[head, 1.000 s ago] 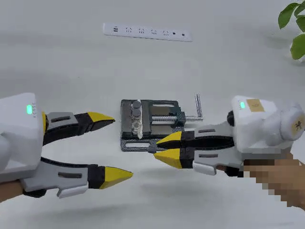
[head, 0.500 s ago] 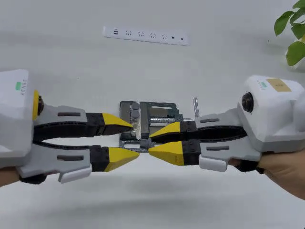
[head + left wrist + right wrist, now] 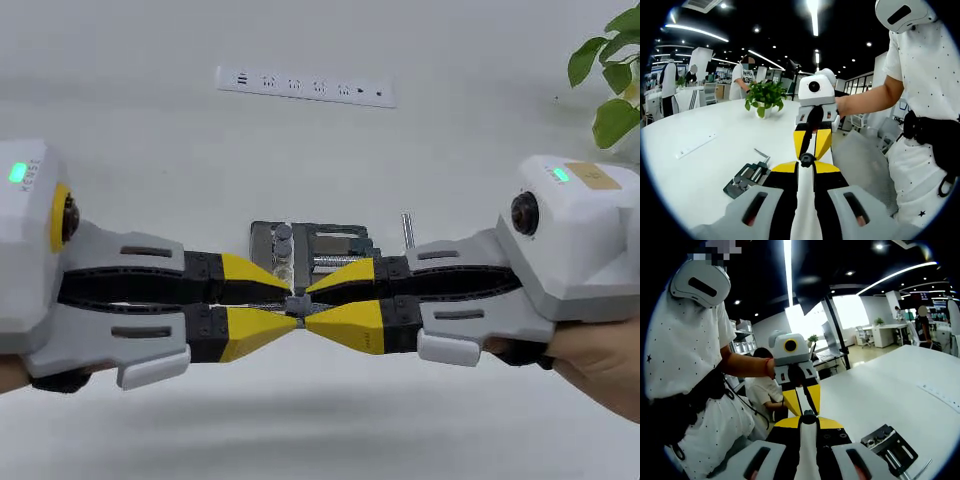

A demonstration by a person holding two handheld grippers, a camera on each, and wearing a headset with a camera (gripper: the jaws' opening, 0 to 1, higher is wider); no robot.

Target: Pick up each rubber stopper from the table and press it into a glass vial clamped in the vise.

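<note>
Grey stopper [image 3: 297, 305] — pinched between left tool [image 3: 285, 304] and right tool [image 3: 311, 303]

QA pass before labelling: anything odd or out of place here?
The left gripper and right gripper both pinch one small grey rubber stopper, tip to tip, in front of the dark metal vise: unusual, possibly a handover. Nothing spilled or damaged.

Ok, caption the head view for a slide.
Left gripper and right gripper pinch one rubber stopper tip to tip, in front of the vise.
</note>
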